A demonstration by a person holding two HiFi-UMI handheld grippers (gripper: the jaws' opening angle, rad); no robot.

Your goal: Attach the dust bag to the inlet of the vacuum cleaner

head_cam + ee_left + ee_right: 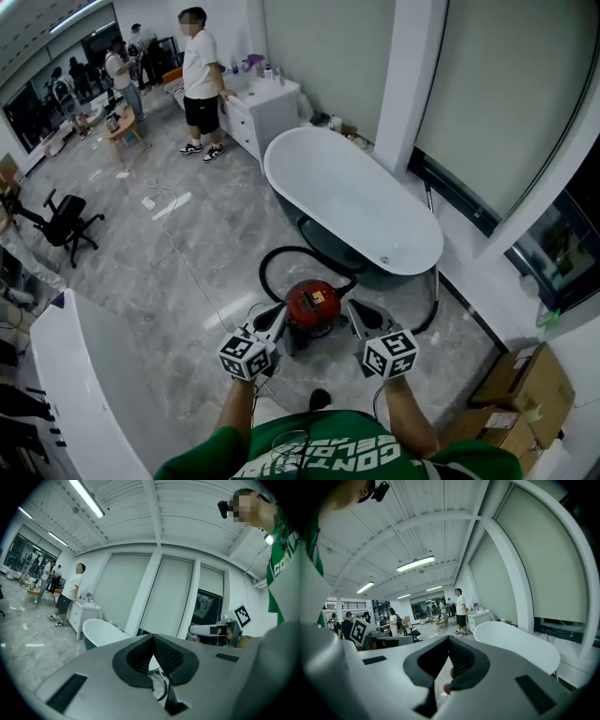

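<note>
Just before the white bathtub (352, 202), the vacuum cleaner (312, 305) is red, its hose (263, 272) black, the floor (187, 272) grey marbled.

The red vacuum cleaner (314, 305) sits between and just ahead of the left gripper (272, 330) and the right gripper (361, 319), its black hose (266, 269) looping beyond. Farther ahead the bathtub (352, 202) bars the way. The floor (178, 281) lies open to the left; cardboard boxes (525, 384) crowd the right.

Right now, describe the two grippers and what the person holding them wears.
The left gripper and right gripper are alike: light grey bodies, two broad jaws lined with black ribbed pads, and a cube with black-and-white square markers on each. The person wears a green short-sleeved shirt with white lettering.
</note>
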